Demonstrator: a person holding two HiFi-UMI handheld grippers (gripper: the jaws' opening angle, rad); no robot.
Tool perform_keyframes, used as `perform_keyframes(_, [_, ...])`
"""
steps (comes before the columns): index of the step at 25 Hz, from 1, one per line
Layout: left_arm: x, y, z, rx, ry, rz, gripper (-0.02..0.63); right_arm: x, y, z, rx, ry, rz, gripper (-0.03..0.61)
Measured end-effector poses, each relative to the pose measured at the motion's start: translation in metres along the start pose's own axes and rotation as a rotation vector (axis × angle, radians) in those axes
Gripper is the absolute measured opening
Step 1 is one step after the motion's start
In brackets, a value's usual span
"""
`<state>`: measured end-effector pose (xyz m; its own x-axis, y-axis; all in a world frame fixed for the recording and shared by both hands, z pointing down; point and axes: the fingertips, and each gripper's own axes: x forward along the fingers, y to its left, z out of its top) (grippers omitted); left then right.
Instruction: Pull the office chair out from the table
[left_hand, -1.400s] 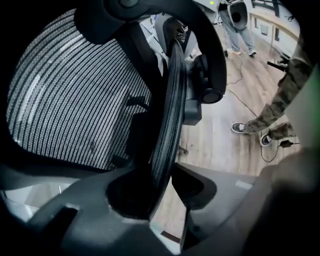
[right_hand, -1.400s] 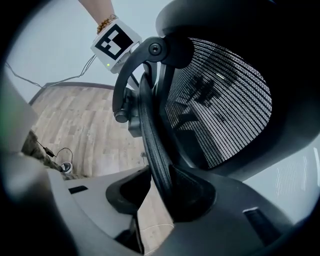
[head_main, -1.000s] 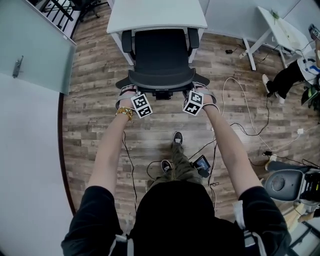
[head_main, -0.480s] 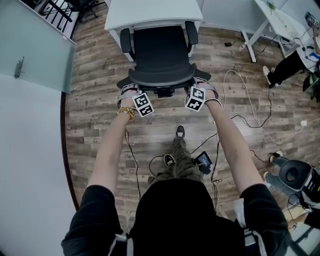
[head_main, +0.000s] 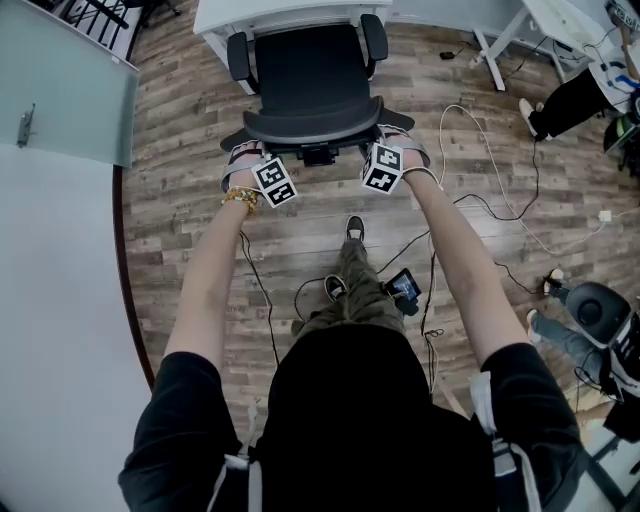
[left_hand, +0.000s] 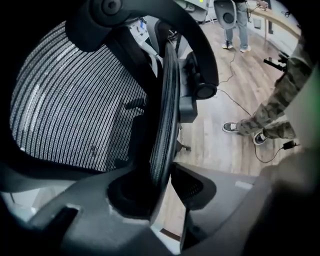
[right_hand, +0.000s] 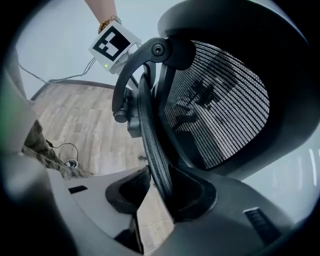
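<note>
The black mesh office chair (head_main: 305, 85) stands on the wood floor, its seat partly out from under the white table (head_main: 270, 12). In the head view my left gripper (head_main: 258, 165) and right gripper (head_main: 385, 155) grip the two sides of the backrest's top rim. The left gripper view has the backrest rim (left_hand: 166, 145) running between the jaws of the left gripper (left_hand: 162, 185), which are shut on it. My right gripper (right_hand: 160, 192) is likewise shut on the backrest rim (right_hand: 152, 145), with the left gripper's marker cube (right_hand: 114, 46) showing beyond.
Cables (head_main: 480, 190) trail over the floor to my right and around my feet (head_main: 353, 228). A small device (head_main: 404, 287) lies by my shoes. A glass partition (head_main: 60, 90) stands at left. A second white table (head_main: 520, 30) and another person (head_main: 570, 95) are at right.
The chair has rolled out from under the table toward me, more of its seat now showing. Both grippers came back with it, still on the backrest.
</note>
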<state>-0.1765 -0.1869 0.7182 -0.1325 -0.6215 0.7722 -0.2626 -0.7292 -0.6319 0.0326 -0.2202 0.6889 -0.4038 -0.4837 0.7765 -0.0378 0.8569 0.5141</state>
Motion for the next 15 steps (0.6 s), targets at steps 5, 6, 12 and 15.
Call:
perform_keyframes(5, [-0.006,-0.006,-0.007,0.006,0.004,0.004,0.144,-0.004,0.011,0.006,0.011,0.001,-0.002,0.124])
perform_keyframes(6, [-0.006,-0.007,-0.008,0.008,0.003,0.003,0.144,-0.005,0.014,0.007,0.015,0.004,-0.003,0.124])
perform_keyframes(12, [-0.012,-0.012,-0.014,0.002,-0.009,0.020,0.149,-0.009,0.021,0.012,0.016,0.007,-0.012,0.125])
perform_keyframes(15, [-0.013,-0.012,-0.012,0.006,-0.007,0.016,0.150,-0.010,0.023,0.009,0.026,0.010,-0.008,0.126])
